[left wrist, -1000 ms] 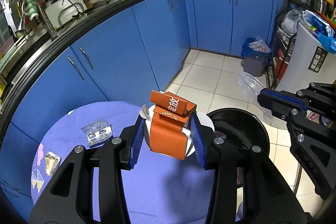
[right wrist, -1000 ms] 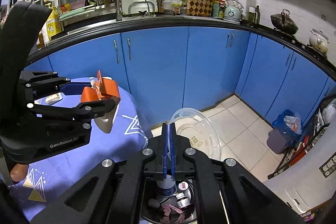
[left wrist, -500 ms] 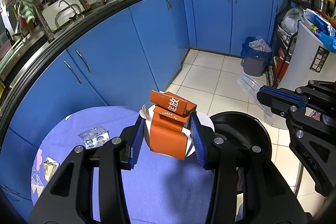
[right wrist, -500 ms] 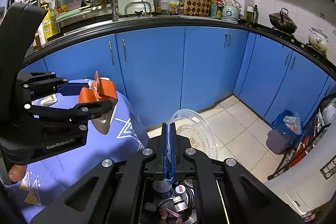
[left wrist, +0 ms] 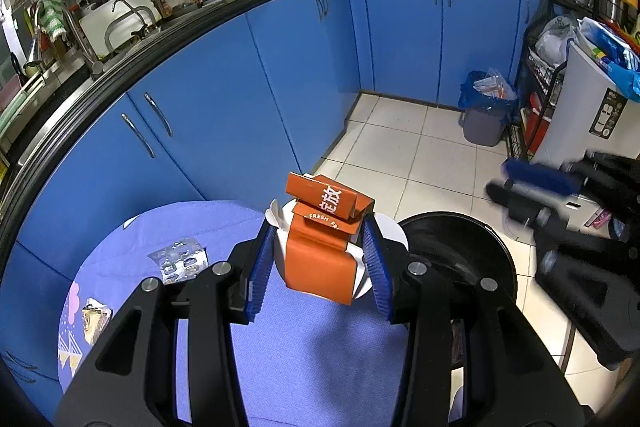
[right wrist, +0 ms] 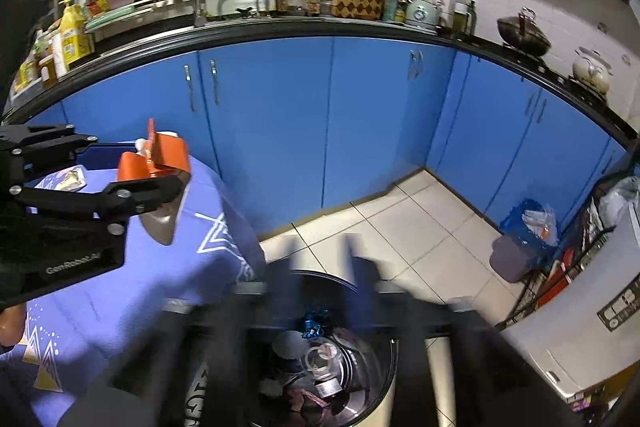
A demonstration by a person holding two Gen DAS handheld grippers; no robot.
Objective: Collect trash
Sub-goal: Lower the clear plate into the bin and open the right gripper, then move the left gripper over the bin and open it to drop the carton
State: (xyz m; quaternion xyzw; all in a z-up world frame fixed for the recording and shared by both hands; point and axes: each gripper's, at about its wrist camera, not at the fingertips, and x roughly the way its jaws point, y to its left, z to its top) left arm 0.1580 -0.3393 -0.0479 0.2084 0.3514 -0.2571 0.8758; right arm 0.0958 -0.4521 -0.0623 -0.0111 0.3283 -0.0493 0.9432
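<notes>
My left gripper (left wrist: pixel 318 263) is shut on an orange paper food box (left wrist: pixel 322 247) with a white paper cup behind it, held above the blue-clothed round table (left wrist: pixel 304 367). The box shows in the right wrist view (right wrist: pixel 158 157) too. My right gripper (right wrist: pixel 320 247) is motion-blurred above the open black trash bin (right wrist: pixel 372 343); its jaws look parted and empty. A clear plastic lid (right wrist: pixel 320 363) lies inside the bin among other trash. The bin also shows in the left wrist view (left wrist: pixel 460 255), with the right gripper (left wrist: pixel 536 175) blurred beyond it.
A foil blister pack (left wrist: pixel 180 259) and a crumpled wrapper (left wrist: pixel 94 319) lie on the table at left. Blue cabinets (left wrist: pixel 240 99) curve behind. A small grey bin with a blue bag (left wrist: pixel 484 111) and a wire rack (left wrist: pixel 536 75) stand on the right.
My right gripper has opened and let go of the clear plastic lid, which now lies in the bin. The left gripper holds the orange box as before.
</notes>
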